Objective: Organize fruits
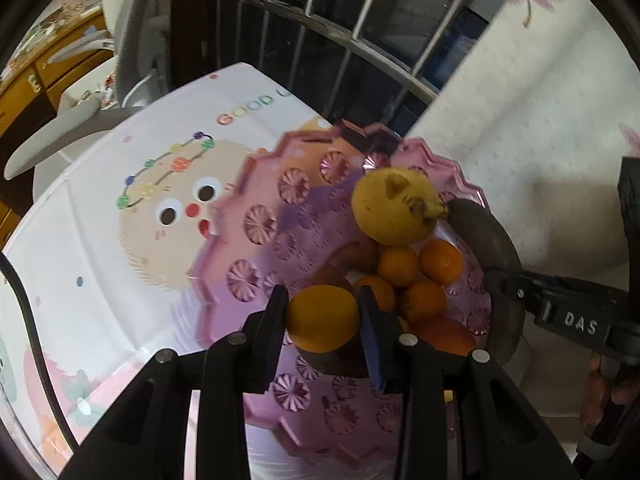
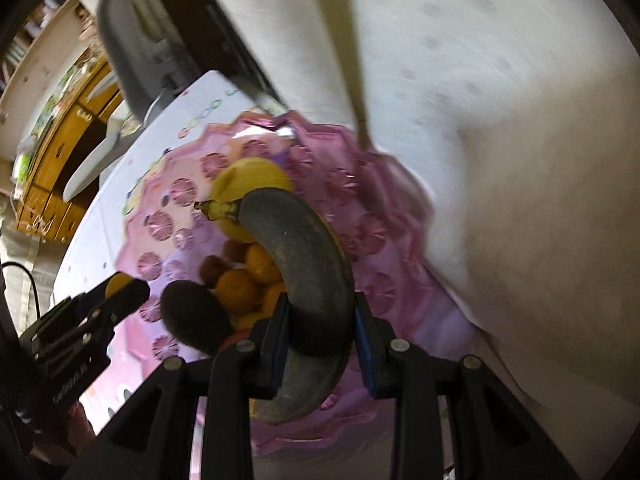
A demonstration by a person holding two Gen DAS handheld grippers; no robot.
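A pink scalloped plastic bowl (image 1: pixel 256 224) stands on the table and holds a big yellow lemon-like fruit (image 1: pixel 394 208), several small oranges (image 1: pixel 400 268) and a dark fruit (image 2: pixel 196 316). My left gripper (image 1: pixel 322 320) is shut on a small orange (image 1: pixel 322 318), held just above the bowl's near side. My right gripper (image 2: pixel 320 330) is shut on a blackened banana (image 2: pixel 308 276) over the bowl's right part. The banana also shows in the left wrist view (image 1: pixel 492 248), and the left gripper shows in the right wrist view (image 2: pixel 128 296).
The table wears a white cartoon-print cloth (image 1: pixel 120 216). A window with metal bars (image 1: pixel 340 28) and a white flowered curtain (image 1: pixel 540 120) stand behind the bowl. A grey chair (image 1: pixel 72 132) and wooden drawers (image 2: pixel 68 148) are at the left.
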